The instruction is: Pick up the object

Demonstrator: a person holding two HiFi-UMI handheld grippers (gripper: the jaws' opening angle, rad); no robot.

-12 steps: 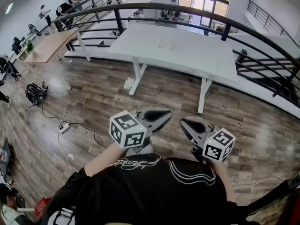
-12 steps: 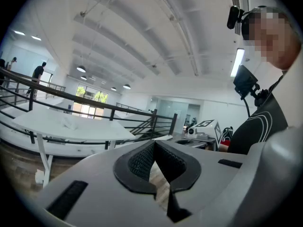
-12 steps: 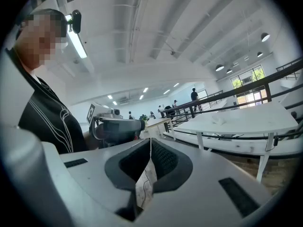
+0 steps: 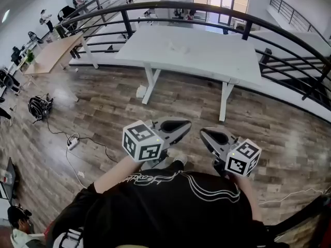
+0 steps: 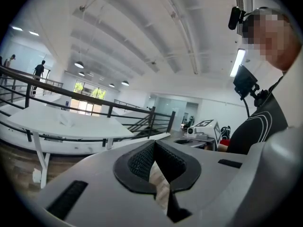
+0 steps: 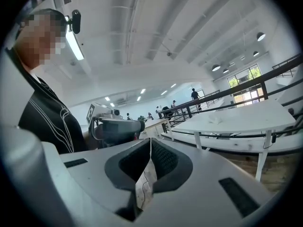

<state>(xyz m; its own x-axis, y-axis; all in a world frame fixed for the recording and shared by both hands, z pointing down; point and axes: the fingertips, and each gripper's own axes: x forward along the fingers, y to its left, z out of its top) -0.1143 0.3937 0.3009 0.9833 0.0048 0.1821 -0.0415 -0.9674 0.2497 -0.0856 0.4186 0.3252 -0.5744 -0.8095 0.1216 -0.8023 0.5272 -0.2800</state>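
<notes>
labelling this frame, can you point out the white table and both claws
white table (image 4: 217,61), head view, bare top
left claw (image 4: 186,124), head view, its tips
right claw (image 4: 202,133), head view, its tips

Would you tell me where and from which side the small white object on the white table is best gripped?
From above, I think, with the jaws closing across its middle: the small white object lies low and alone on the white table, bare top all round it. It is too far off to read its shape.
</notes>
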